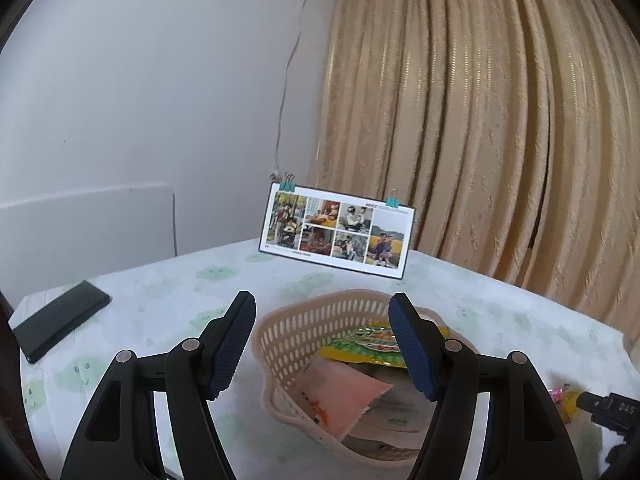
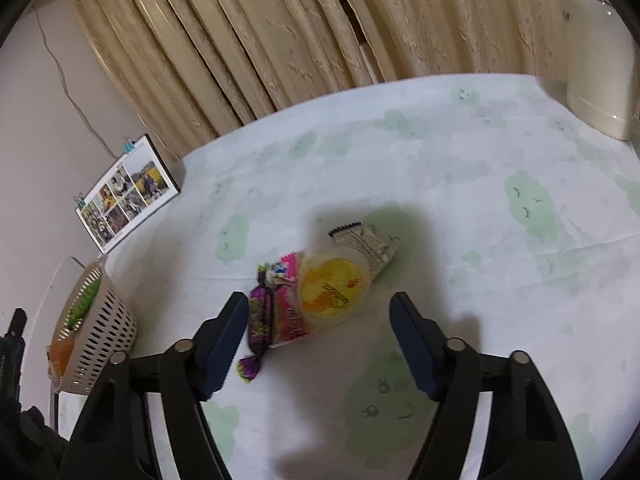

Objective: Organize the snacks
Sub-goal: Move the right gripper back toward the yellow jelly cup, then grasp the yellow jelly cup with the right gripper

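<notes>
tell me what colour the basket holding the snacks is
Beige-pink plastic with slotted walls; the basket shows best in the left wrist view.

A cloth-covered table [image 2: 440,152] bears a basket [image 1: 304,332], loose snacks [image 2: 316,292], a photo calendar [image 1: 336,232] and a phone [image 1: 60,320].

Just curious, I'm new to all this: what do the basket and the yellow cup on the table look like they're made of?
The basket looks like moulded beige plastic with a matte finish: its walls are pierced by even rows of oval holes. The yellow cup seems to be thin clear plastic under a glossy printed film lid, probably a jelly or fruit cup, though blur leaves that open.
</notes>
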Motion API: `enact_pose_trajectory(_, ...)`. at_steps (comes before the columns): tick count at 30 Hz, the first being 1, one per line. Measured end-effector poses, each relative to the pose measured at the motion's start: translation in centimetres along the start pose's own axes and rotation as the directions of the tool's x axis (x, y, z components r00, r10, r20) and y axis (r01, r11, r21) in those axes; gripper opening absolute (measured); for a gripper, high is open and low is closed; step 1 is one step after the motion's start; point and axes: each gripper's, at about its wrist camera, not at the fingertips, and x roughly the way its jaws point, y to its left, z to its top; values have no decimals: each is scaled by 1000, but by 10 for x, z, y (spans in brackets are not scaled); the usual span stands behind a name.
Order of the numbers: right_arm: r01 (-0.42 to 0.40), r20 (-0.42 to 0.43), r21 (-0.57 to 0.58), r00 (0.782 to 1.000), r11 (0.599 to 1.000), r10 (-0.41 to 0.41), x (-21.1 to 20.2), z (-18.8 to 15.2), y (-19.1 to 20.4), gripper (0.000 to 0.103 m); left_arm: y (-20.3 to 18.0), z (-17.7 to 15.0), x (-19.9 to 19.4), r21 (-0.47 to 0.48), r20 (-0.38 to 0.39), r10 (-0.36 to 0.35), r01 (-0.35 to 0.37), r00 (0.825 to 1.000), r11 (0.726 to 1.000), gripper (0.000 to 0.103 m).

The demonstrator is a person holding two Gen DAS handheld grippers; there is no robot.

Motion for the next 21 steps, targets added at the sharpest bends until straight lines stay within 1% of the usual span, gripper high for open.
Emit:
enact_pose_trajectory(3,-3,-25,21,1000,1000,4,8,3,-7,62,-5,-1,-2,17,9,-3,3,1000,1000,70)
enact_pose_trajectory(6,-12,-40,35,999,999,13,14,6,-11,59,-8,-2,-1,33,7,0,-1,1000,999,70)
enact_pose_trajectory(13,-13,-47,2,999,1000,13,25,14,-6,57,-17,-5,-1,70,5,1,-1,1000,998,70)
enact_pose_trajectory(15,-8,-50,-12,999,1000,8,26,14,-4,48,-20,-6,-2,84,5,-1,1,1000,996,70)
enact_pose_trajectory(17,-6,-52,-15,999,1000,5,26,14,-5,43,-22,-7,-2,95,7,-4,3,1000,996,70)
enact_pose_trajectory(21,-14,-57,-14,998,1000,13,24,13,-7,42,-27,-9,-4,116,10,-10,8,1000,993,70)
